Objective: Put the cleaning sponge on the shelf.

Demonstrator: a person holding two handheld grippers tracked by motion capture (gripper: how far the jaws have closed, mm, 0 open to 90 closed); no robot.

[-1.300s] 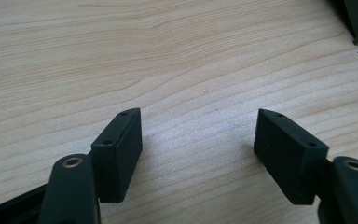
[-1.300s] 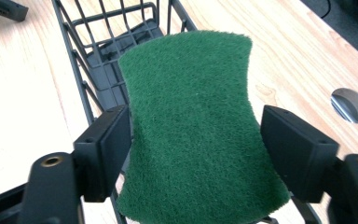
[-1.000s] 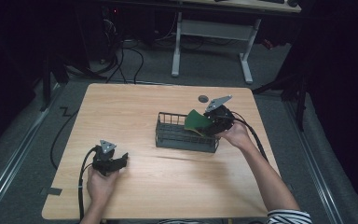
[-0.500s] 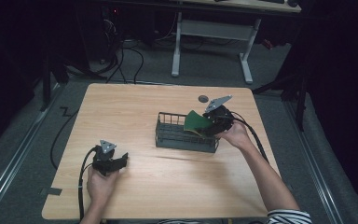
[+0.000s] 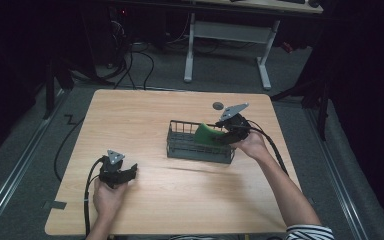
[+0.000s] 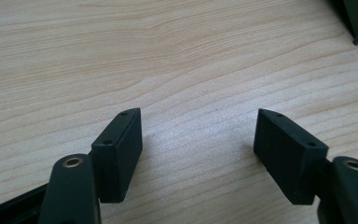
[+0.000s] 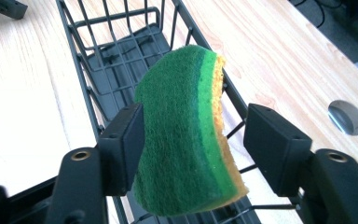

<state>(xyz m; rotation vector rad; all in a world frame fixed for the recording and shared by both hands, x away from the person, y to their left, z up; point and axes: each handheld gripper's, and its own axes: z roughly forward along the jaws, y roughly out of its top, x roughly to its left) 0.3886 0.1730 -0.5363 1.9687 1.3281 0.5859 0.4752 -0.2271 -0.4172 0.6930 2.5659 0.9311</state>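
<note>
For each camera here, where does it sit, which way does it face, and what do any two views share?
High view: above the person's side, facing forward and down on the table; both forearms, left gripper, right gripper.
Left gripper view: along open jaws onto wood.
Right gripper view: along its jaws at sponge, basket.
Shared: sponge and basket, high and right views.

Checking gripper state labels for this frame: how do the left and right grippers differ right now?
1. The left gripper has nothing between its open jaws; the right gripper has a green-and-yellow sponge between its jaws, with a gap at one jaw, so the grip is unclear.
2. The left sits low over bare table near the person's side; the right is at the end of the wire basket, sponge over its rim.

Both have black two-jaw heads and trailing cables.
</note>
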